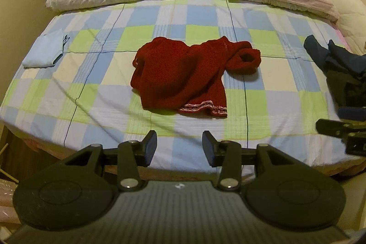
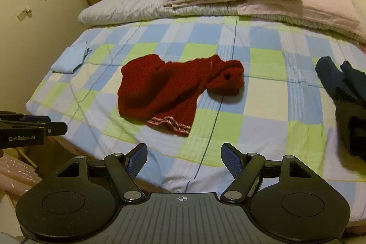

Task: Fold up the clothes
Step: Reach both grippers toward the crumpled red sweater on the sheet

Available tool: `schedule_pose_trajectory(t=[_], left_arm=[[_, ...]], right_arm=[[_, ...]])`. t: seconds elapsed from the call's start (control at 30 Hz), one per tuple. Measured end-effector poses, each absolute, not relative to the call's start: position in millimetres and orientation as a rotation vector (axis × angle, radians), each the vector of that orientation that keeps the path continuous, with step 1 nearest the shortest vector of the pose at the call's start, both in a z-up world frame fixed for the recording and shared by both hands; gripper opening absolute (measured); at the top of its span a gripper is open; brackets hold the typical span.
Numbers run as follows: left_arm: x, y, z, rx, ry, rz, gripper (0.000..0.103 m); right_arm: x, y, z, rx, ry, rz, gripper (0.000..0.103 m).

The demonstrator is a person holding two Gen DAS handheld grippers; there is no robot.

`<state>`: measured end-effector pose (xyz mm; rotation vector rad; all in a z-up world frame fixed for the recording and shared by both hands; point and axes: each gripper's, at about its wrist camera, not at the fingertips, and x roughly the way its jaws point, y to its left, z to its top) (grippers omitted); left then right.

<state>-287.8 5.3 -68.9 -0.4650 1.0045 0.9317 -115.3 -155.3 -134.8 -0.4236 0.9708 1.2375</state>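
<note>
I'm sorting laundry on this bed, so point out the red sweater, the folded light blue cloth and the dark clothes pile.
red sweater (image 1: 178,74), left wrist view, middle of its body.
folded light blue cloth (image 1: 43,49), left wrist view, its flat top.
dark clothes pile (image 2: 350,93), right wrist view, its upper folds.

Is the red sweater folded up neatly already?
No, the red sweater lies crumpled on the checked bedsheet, one sleeve bunched up beside it.

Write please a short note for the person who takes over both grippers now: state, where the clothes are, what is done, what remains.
Left gripper: open, holds nothing.
Right gripper: open, holds nothing.
Red sweater: crumpled in the middle of the checked bed, not yet folded.
Light blue garment: lies folded at the bed's left edge.
Dark clothes: heaped at the right edge, unfolded.
Left to do: red sweater, then the dark heap.
</note>
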Motion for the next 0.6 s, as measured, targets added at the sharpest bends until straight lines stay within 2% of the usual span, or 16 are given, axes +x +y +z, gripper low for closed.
schedule_pose_trajectory(t=[0.3, 0.6], left_arm=[[-326.6, 21.0, -87.2, -0.492, 0.999, 0.980, 0.039], [-333.6, 66.5, -117.5, -0.491, 0.998, 0.936, 0.041]], right_arm=[[-96.9, -158.6, -136.9, -0.378, 0.915, 1.231, 0.075], [-103.5, -110.2, -156.4, -0.428, 0.885, 1.265, 0.075]])
